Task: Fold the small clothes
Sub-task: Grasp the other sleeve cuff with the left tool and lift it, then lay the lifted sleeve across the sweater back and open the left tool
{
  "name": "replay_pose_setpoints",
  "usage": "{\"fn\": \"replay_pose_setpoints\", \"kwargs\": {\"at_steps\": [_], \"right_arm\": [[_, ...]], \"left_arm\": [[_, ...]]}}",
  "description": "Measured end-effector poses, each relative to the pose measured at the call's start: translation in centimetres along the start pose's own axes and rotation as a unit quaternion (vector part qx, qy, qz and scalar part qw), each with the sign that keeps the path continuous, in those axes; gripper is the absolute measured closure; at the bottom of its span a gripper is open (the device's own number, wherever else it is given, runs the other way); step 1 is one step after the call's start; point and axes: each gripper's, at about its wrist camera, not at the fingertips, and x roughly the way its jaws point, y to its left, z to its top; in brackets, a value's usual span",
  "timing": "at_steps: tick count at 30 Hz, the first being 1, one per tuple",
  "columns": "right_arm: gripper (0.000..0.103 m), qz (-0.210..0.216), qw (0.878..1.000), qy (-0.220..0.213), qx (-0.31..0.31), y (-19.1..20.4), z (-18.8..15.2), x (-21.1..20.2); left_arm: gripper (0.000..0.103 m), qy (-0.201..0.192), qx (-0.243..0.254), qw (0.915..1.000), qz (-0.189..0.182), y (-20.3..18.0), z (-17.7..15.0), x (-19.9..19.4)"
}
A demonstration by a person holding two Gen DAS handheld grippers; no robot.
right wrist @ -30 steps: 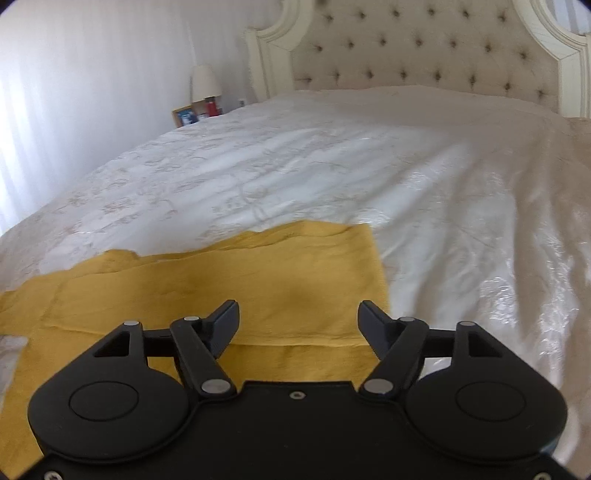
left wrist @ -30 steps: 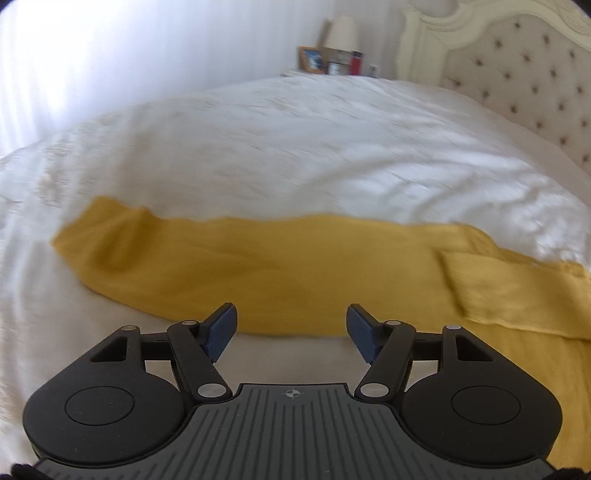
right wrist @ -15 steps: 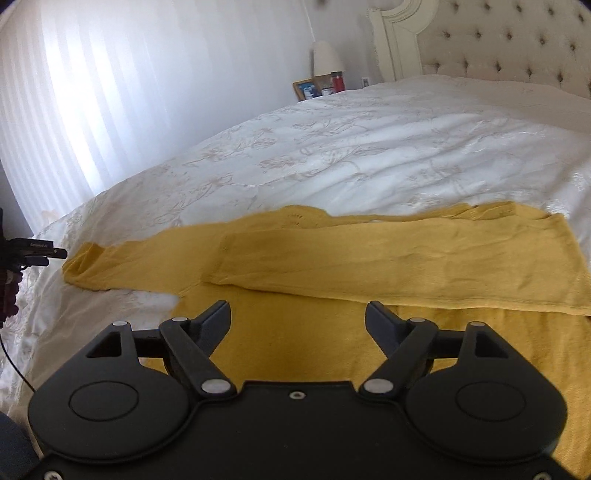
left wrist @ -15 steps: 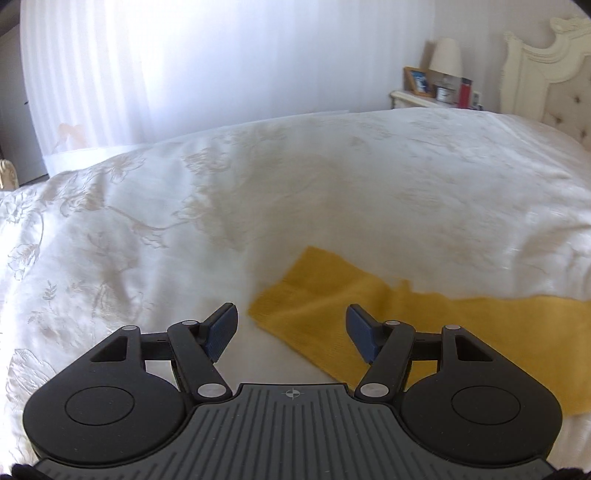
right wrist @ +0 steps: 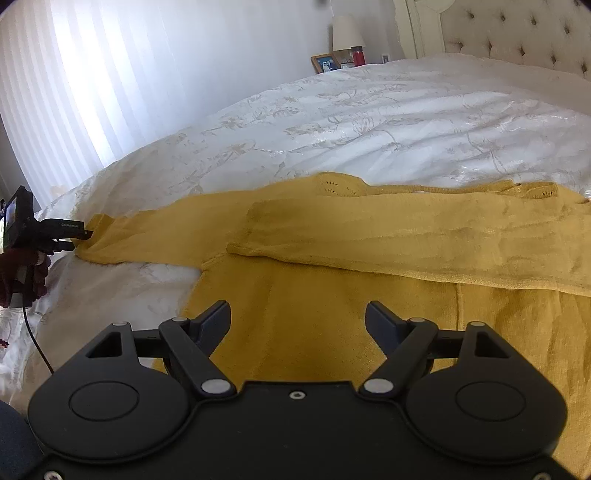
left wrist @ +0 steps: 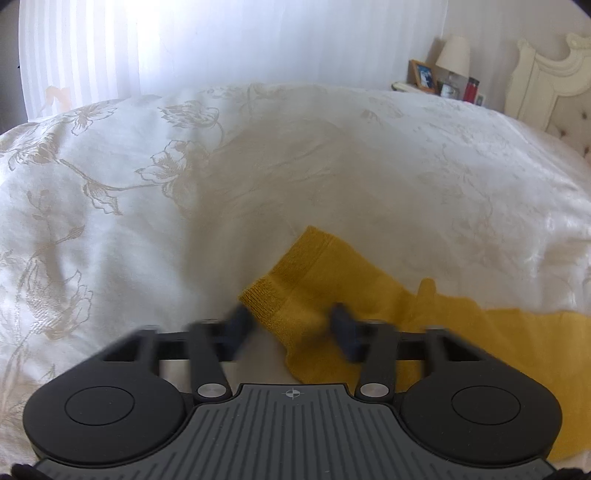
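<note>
On the bedspread (right wrist: 406,110), both spread: left gripper (left wrist: 291,326) straddles sweater (right wrist: 332,295) cuff (left wrist: 284,291), right gripper (right wrist: 297,319) above.

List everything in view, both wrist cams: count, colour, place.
sweater: 1, mustard yellow, spread on the bed, one sleeve folded across the body, the other stretched out to the left
sleeve cuff: 1, yellow ribbed, between the left gripper's fingers
bedspread: 1, white with floral pattern, covers the bed
headboard: 1, cream, tufted, far end
lamp: 1, cream shade, on the nightstand
photo frame: 1, wooden, beside the lamp
red bottle: 1, by the lamp
curtains: white, sheer, backlit
left gripper: black, blurred, astride the cuff
right gripper: black, open over the sweater body
</note>
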Motion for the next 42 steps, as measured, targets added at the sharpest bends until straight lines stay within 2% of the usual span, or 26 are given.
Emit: {"fn": "replay_pose_setpoints", "kwargs": {"at_steps": [1,2,6,10,16,21,27,31,37,42], "right_arm": [[0.021,-0.001,1.000,0.001,0.001,-0.1,-0.1,0.0],[0.021,-0.002,1.000,0.002,0.003,-0.1,-0.2,0.0],[0.021,-0.003,1.000,0.006,0.011,-0.6,-0.5,-0.4],[0.021,-0.007,1.000,0.001,0.015,-1.6,-0.8,-1.4],[0.021,-0.019,0.999,-0.012,0.033,-3.9,-1.8,-3.4],[0.021,-0.040,0.998,-0.028,0.035,-6.0,-2.9,-5.4],[0.021,-0.061,0.996,-0.054,0.044,-8.5,-3.6,-7.6],[0.021,-0.065,0.994,-0.075,0.052,-9.9,-2.9,-9.0],[0.021,-0.070,0.989,-0.097,0.091,-12.2,-2.4,-11.0],[0.021,-0.082,0.984,-0.112,0.111,-13.6,-2.2,-12.1]], "left_arm": [[0.098,0.001,0.000,1.0000,-0.002,-0.2,0.1,-0.1],[0.099,0.001,0.003,1.0000,-0.007,-0.4,0.2,-0.3],[0.100,-0.028,0.011,0.9993,-0.021,-1.9,0.8,-2.8],[0.100,-0.064,0.005,0.9962,-0.058,-4.5,2.5,-7.4],[0.100,-0.112,0.045,0.9835,-0.135,-11.8,5.2,-14.2],[0.100,-0.130,0.079,0.9696,-0.192,-19.6,5.4,-17.5],[0.100,-0.114,0.118,0.9517,-0.260,-29.9,2.7,-17.4],[0.100,-0.081,0.128,0.9430,-0.296,-36.1,-0.6,-15.8],[0.099,-0.026,0.142,0.9408,-0.306,-43.0,-6.7,-12.9],[0.094,0.015,0.149,0.9397,-0.308,-45.2,-9.8,-11.7]]}}
